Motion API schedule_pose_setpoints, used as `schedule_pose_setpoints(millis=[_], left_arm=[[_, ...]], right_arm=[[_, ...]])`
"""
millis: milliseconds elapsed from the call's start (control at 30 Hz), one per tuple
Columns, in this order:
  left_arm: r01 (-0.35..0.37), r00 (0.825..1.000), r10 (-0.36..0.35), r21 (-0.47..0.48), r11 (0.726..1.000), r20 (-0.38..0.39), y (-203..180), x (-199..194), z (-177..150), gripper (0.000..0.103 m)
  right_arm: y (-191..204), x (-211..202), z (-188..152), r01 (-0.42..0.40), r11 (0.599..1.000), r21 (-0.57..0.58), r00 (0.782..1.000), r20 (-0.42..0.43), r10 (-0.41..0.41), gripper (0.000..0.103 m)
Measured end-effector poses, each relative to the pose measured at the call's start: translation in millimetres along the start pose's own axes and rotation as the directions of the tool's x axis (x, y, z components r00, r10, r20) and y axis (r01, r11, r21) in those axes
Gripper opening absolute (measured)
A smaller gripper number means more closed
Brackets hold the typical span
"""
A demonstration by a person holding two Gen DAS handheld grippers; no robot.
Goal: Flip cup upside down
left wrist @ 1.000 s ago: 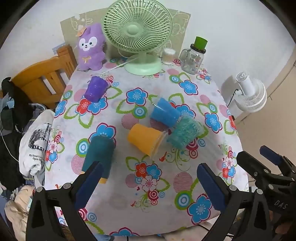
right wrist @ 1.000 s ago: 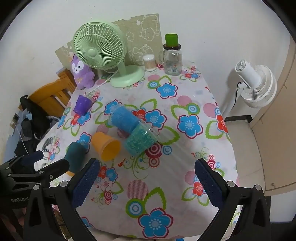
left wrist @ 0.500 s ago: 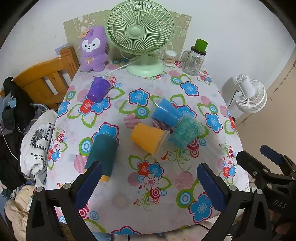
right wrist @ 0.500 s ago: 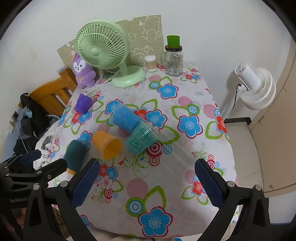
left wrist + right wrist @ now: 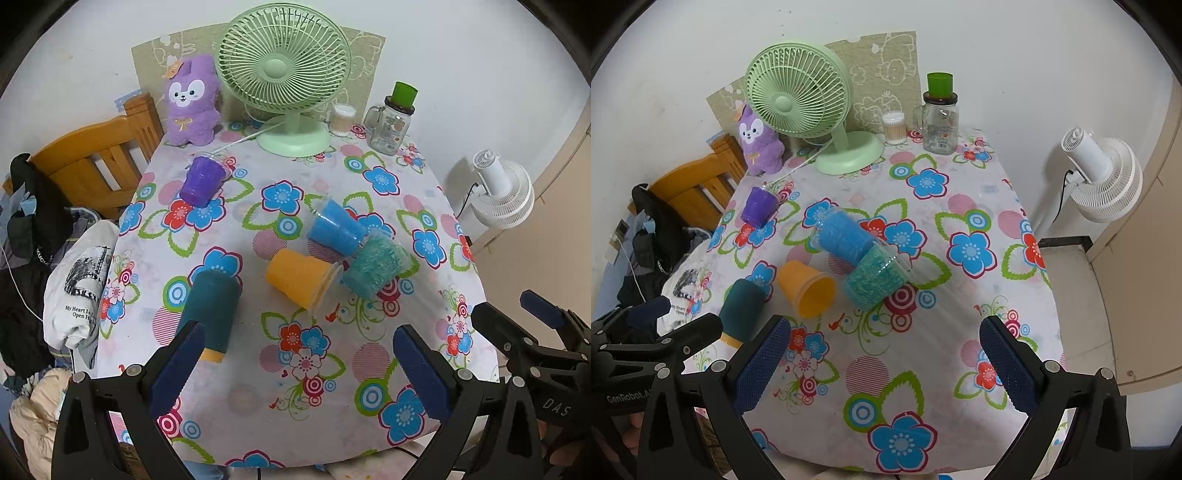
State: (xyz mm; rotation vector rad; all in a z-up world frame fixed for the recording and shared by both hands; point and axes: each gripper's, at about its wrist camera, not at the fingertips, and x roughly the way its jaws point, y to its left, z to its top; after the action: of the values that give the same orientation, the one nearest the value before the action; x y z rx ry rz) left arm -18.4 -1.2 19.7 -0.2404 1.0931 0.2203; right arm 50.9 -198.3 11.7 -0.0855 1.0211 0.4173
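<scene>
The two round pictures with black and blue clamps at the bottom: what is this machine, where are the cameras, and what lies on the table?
There is no robot. A person holds one two-finger gripper in each hand, and a fisheye camera on each looks forward along its fingers. The left gripper and the right gripper are both open and hold nothing. On the flowered tablecloth five cups lie on their sides: a purple plastic cup, a blue plastic cup, a speckled teal cup, an orange plastic cup and a dark teal cup. Behind them stand a green desk fan, a purple plush toy and a glass jar.
</scene>
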Motion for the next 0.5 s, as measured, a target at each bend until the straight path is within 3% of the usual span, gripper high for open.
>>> schedule_pose_setpoints(millis=[500], left_arm=[[-0.008,1.0,0.008,-0.006,1.0,-0.005,-4.0,2.7,5.3,0.102]], right_arm=[[-0.6,2.9,7.2,0.003,0.999,-0.035,1.0,-0.013,-0.004,0.103]])
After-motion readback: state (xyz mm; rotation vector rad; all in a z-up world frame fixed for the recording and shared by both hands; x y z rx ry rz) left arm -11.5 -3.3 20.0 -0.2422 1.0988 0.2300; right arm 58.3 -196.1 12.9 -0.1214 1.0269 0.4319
